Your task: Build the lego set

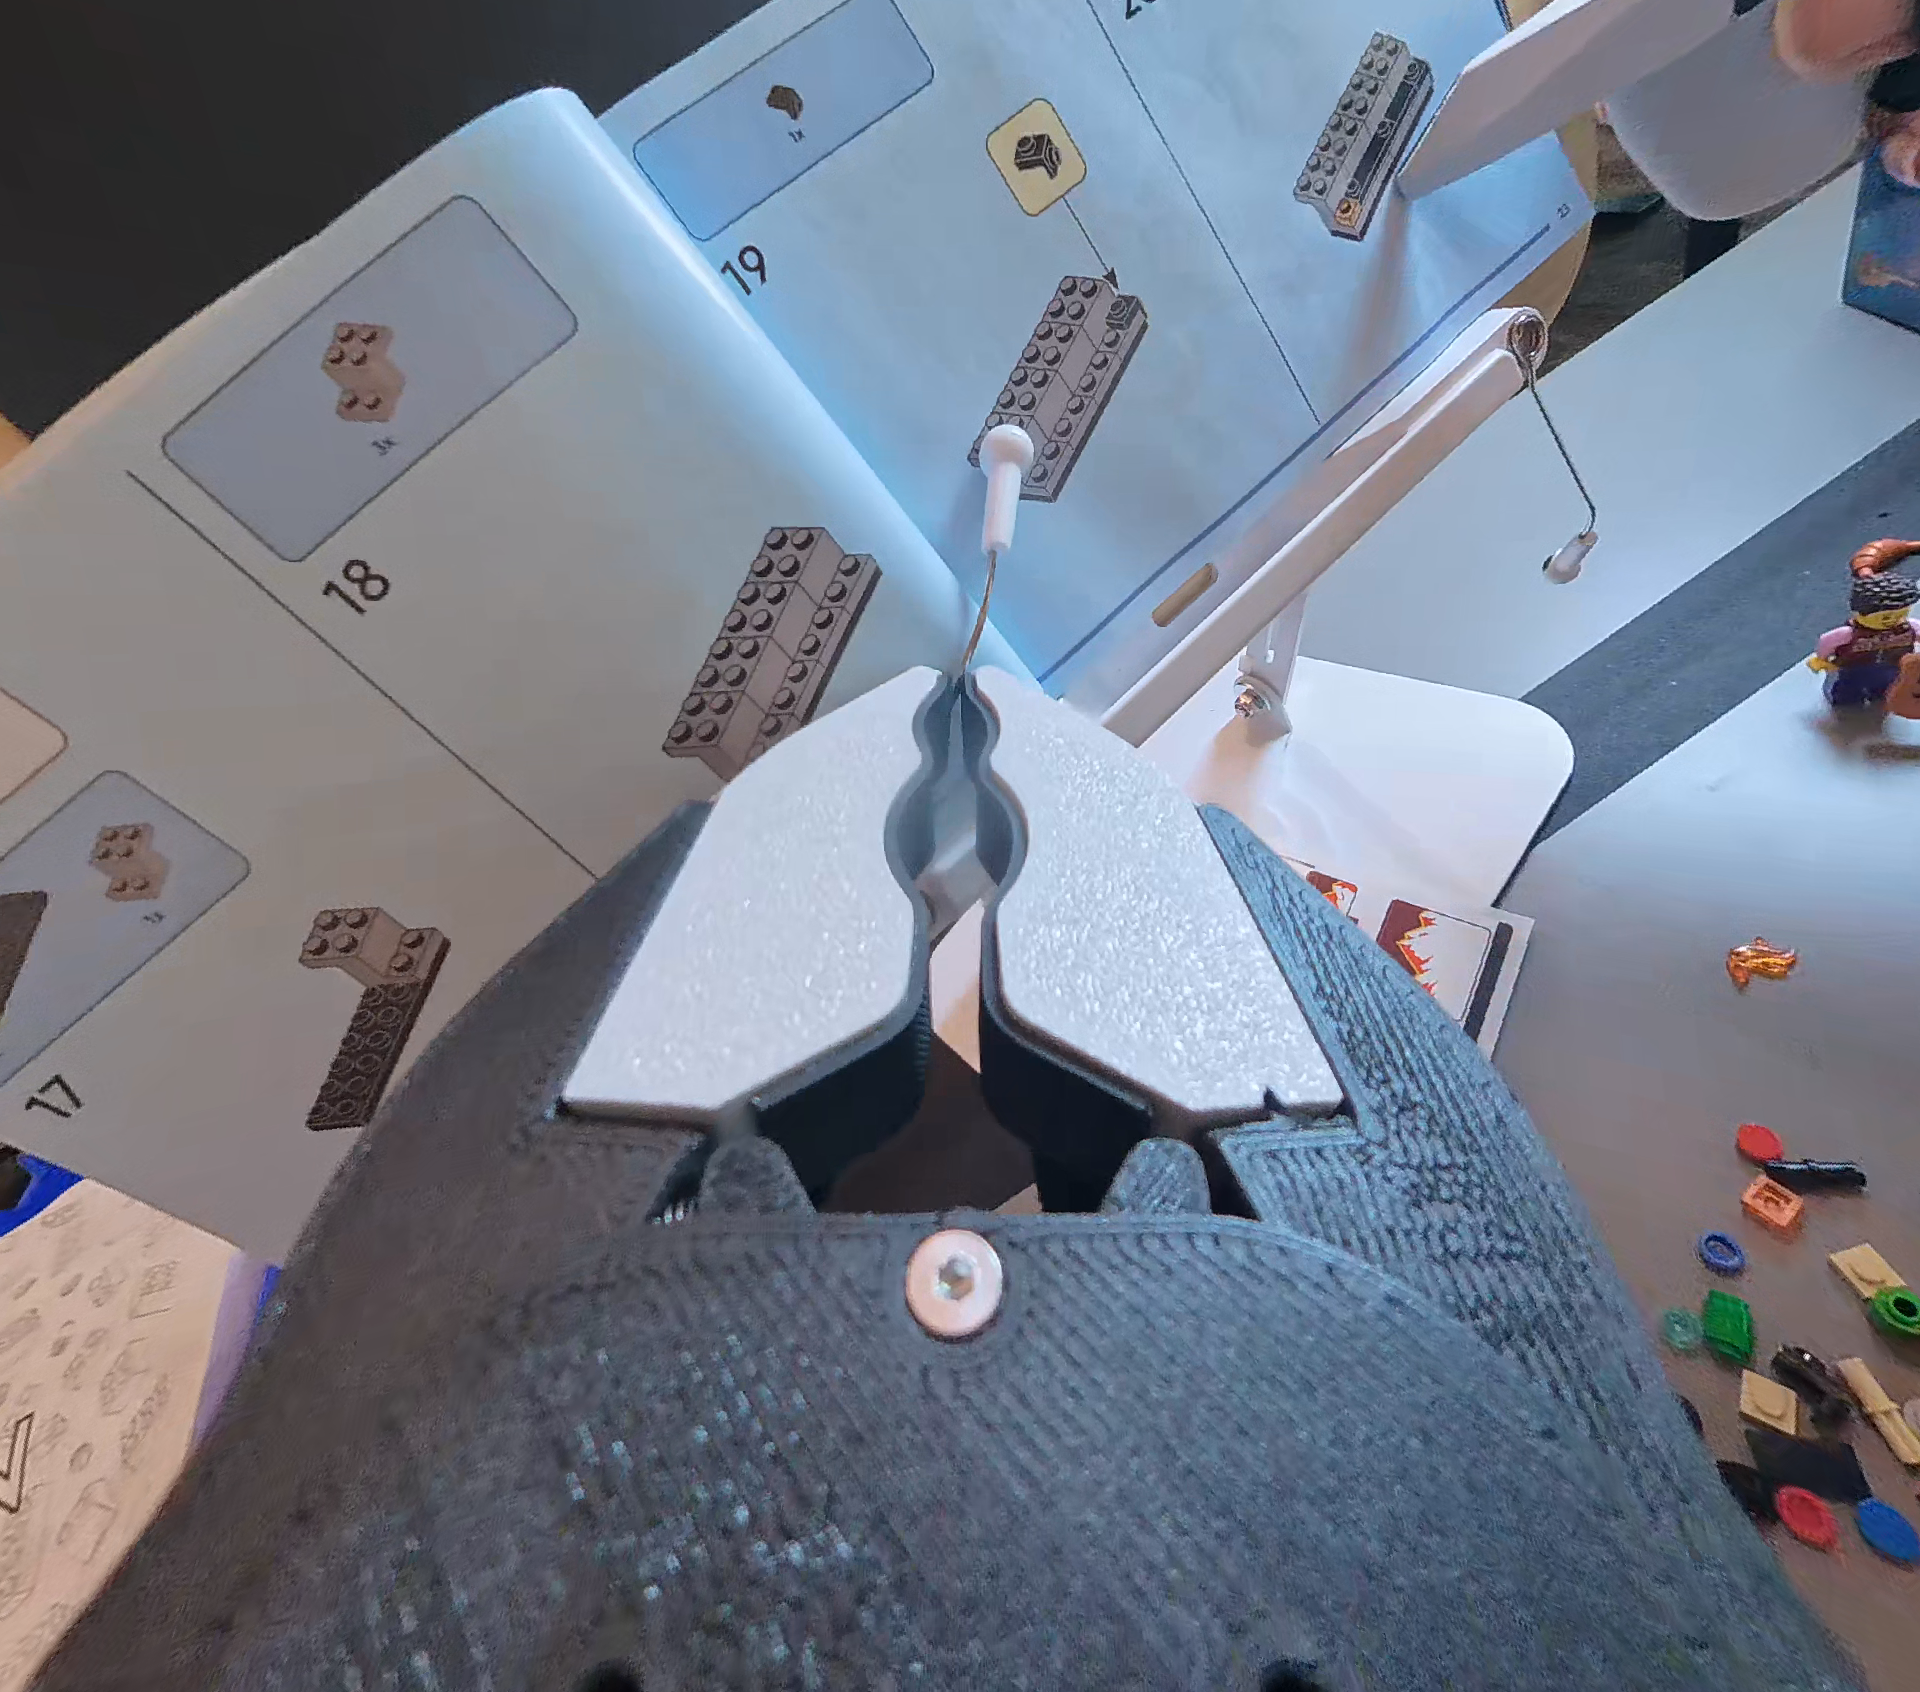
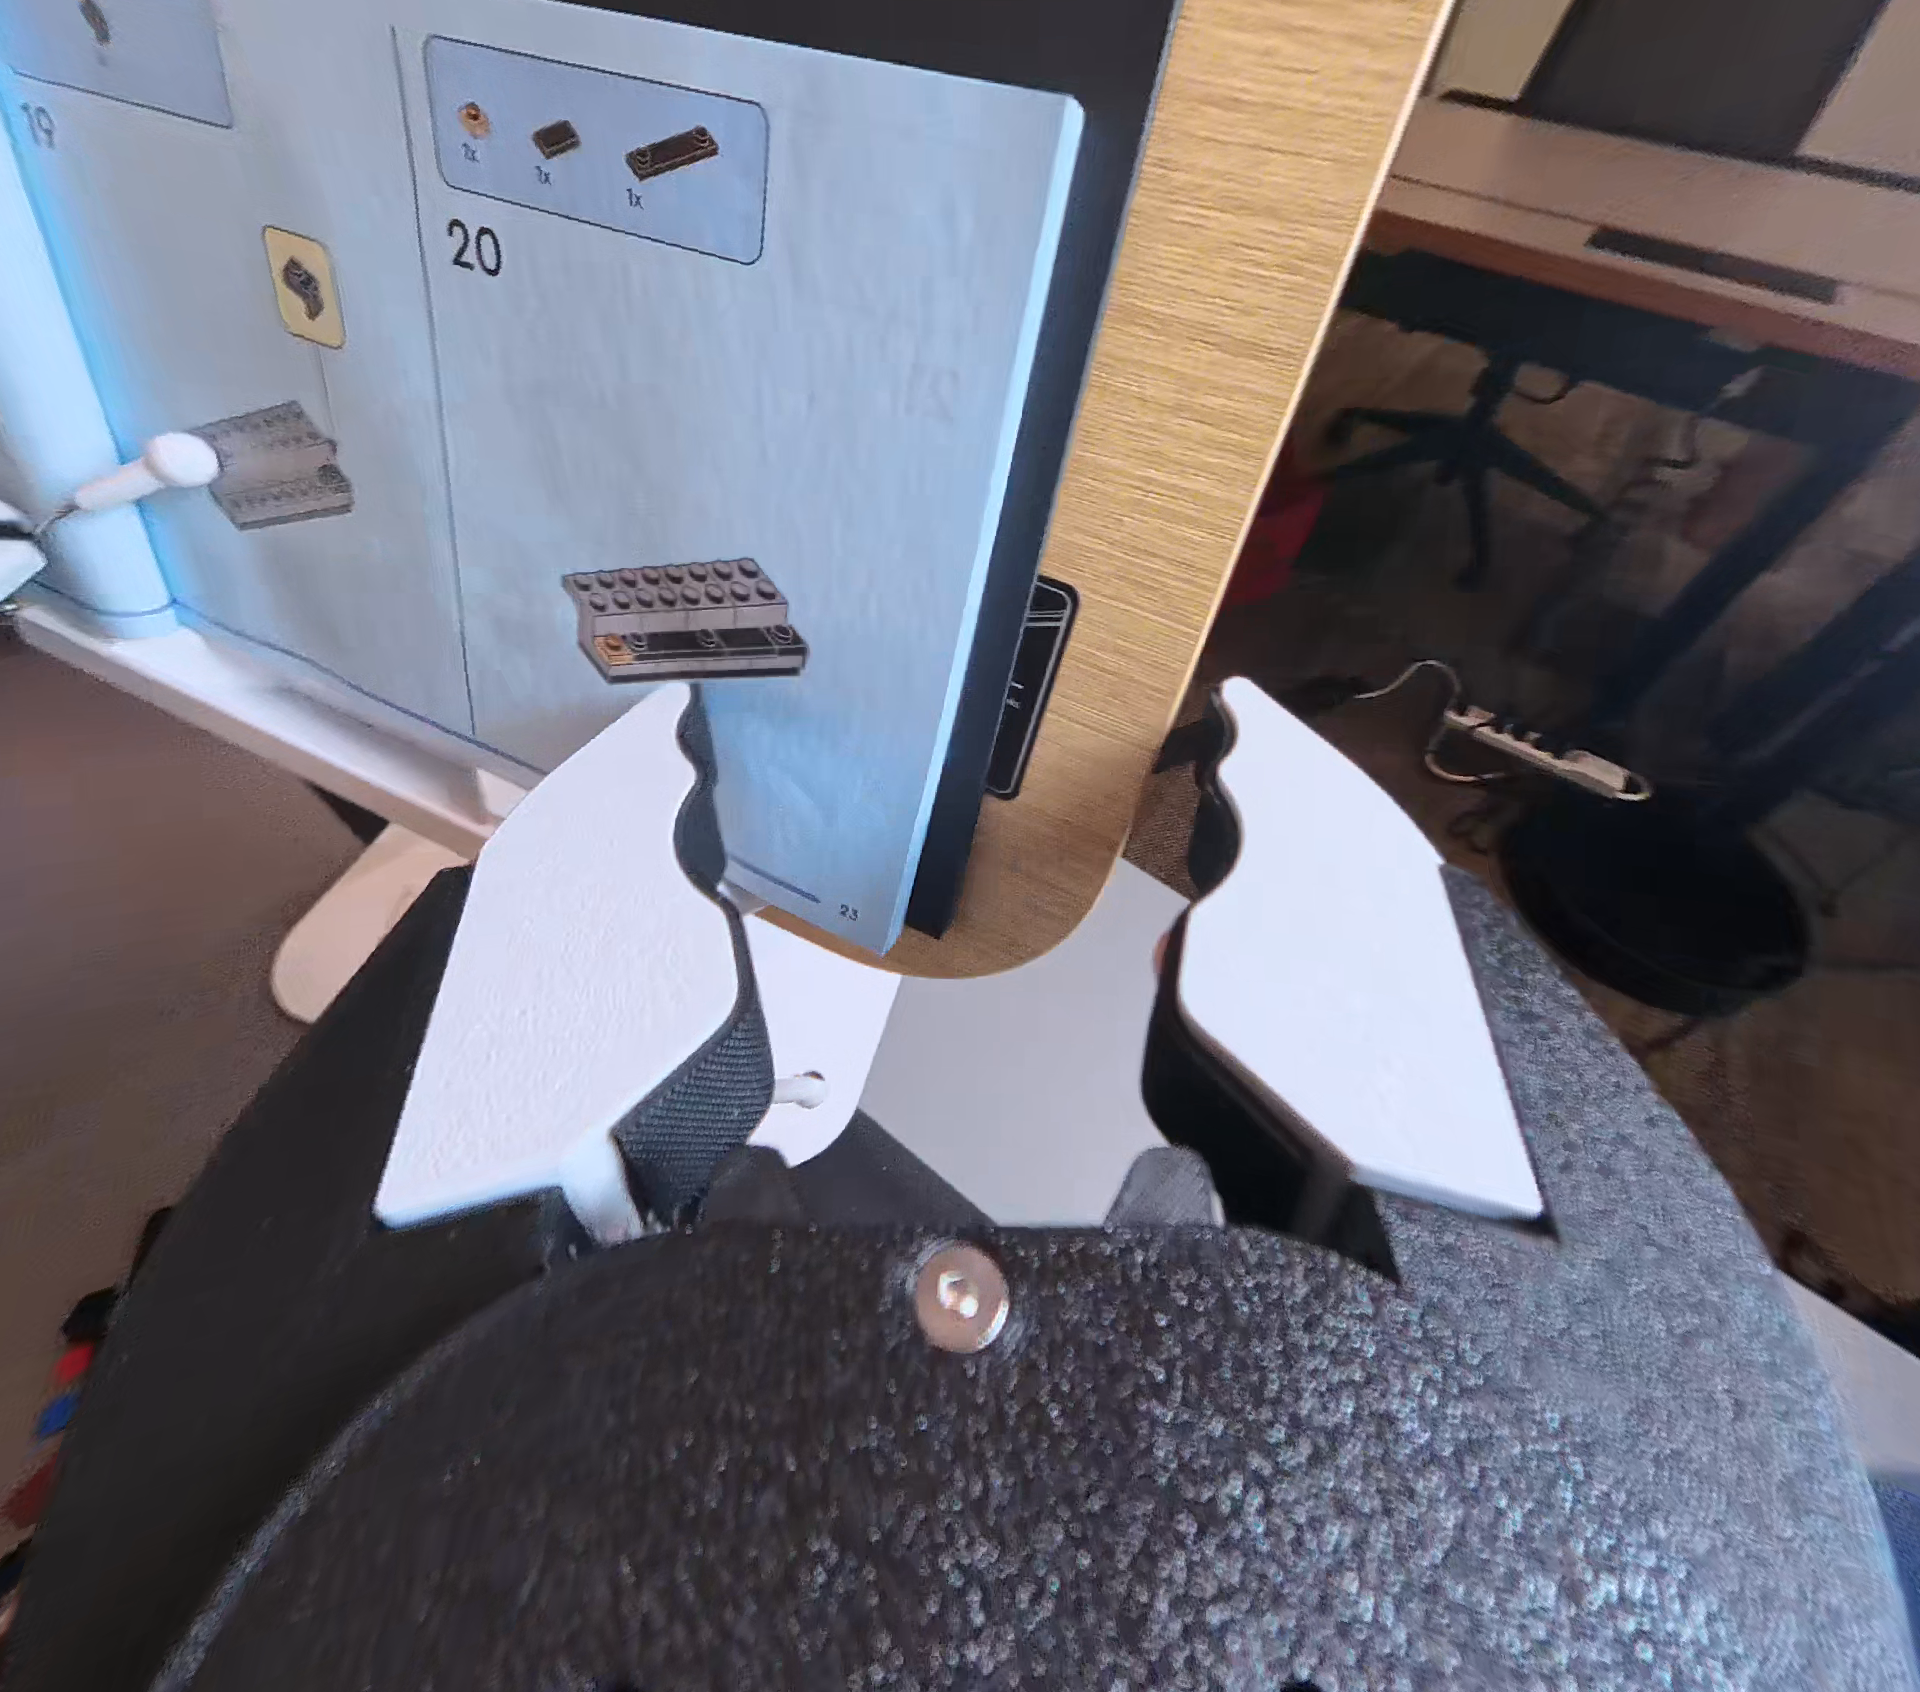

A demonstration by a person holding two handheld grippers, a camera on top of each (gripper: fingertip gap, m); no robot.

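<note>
Left gripper (image 1: 961,692) is pinching the stand's page clip (image 1: 1000,489), apparently freeing the manual (image 1: 436,416). Right gripper (image 2: 951,707) is gaping at its page corner. Bricks (image 1: 1808,1310) are lying nearby.

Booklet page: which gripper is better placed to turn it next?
Probably right. The right gripper is open around the lower corner of the booklet page; the left gripper is shut on the stand's wire page clip.

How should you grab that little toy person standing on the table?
Grip the minifigure around its body from above, closing on its two sides. It stands upright on the table with nothing touching it, and the body is its widest, flattest part; its hair and arms look too small to pinch.
</note>
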